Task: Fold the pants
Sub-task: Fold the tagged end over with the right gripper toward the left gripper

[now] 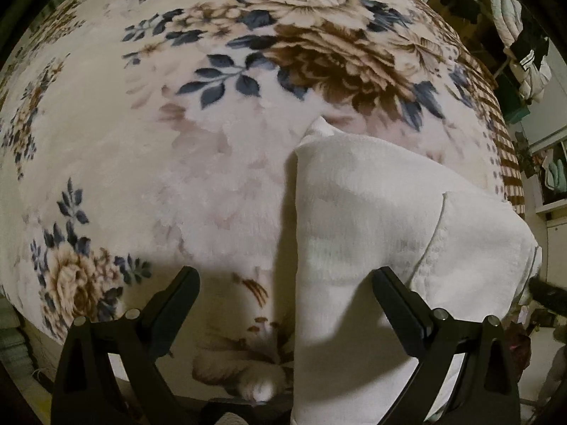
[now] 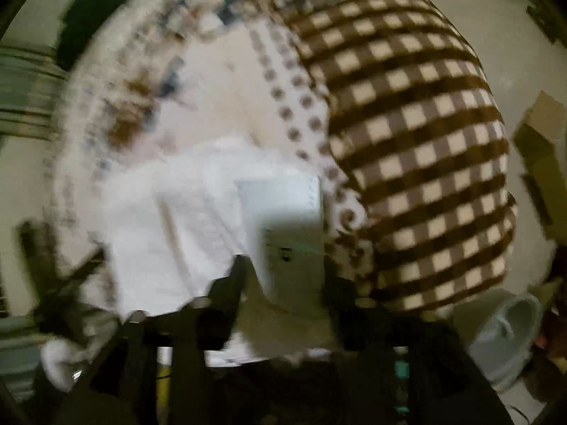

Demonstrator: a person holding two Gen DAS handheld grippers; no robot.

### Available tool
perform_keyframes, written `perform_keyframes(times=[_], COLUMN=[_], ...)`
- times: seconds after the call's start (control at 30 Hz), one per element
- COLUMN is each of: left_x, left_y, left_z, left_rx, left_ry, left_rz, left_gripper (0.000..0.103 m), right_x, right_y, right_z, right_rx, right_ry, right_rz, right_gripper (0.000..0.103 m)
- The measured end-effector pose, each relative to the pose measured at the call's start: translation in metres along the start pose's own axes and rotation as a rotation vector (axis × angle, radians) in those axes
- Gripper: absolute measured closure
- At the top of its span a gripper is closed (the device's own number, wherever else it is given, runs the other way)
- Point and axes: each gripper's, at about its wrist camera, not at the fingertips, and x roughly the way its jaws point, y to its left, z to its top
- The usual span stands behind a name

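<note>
My left tongs (image 1: 285, 276) gape empty over the white pants (image 1: 372, 233) on the floral blanket (image 1: 159, 124) at 3 o'clock; right tongs' (image 2: 283, 276) state unclear in blur; square edges before creasing.

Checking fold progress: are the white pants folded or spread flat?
Folded: the white pants lie as a compact layered bundle on the floral blanket.

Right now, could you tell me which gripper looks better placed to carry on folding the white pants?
Probably the left gripper: its view is sharp, it is open, and the white pants lie just ahead on the floral blanket. The right gripper is blurred; its grip on the fabric is unclear.
</note>
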Motion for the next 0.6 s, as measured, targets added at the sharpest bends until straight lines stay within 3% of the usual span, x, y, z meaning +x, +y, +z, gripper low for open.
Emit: perform_keyframes(times=[0.07,0.17,0.23,0.3,0.33,0.37,0.4,0.43,0.47,0.6], left_x=[0.001,0.003,0.003,-0.001,-0.004,-0.009,-0.011,-0.014,-0.017,-0.008], left_y=[0.001,0.0,0.0,0.001,0.0,0.0,-0.002,-0.003,-0.005,-0.023], left_z=[0.001,0.002,0.004,0.006,0.007,0.009,0.013,0.015,0.018,0.035], left_rx=[0.003,0.002,-0.008,-0.013,-0.013,-0.01,-0.007,-0.003,0.0,0.035], left_ry=[0.002,0.006,0.01,0.007,0.004,-0.008,-0.018,-0.025,-0.032,-0.028], left_rz=[-0.004,-0.002,-0.001,-0.002,-0.004,-0.01,-0.016,-0.022,-0.027,-0.032], left_gripper=[0.003,0.003,0.003,0.003,0.003,0.003,0.003,0.003,0.003,0.003], right_x=[-0.015,-0.006,0.02,0.046,0.055,0.053,0.051,0.041,0.033,-0.011], right_y=[-0.01,-0.03,-0.043,-0.044,-0.037,-0.029,-0.019,-0.01,-0.004,0.003], right_z=[0.004,0.018,0.03,0.035,0.037,0.035,0.036,0.035,0.034,0.027], right_rx=[0.021,0.072,0.128,0.14,0.115,0.097,0.084,0.082,0.078,0.094], right_ry=[-0.059,-0.076,-0.021,0.047,0.065,0.054,0.035,-0.007,-0.038,-0.178], right_rz=[0.061,0.18,0.286,0.339,0.331,0.326,0.292,0.258,0.252,0.122], right_gripper=[0.024,0.013,0.01,0.011,0.023,0.059,0.061,0.074,0.079,0.08])
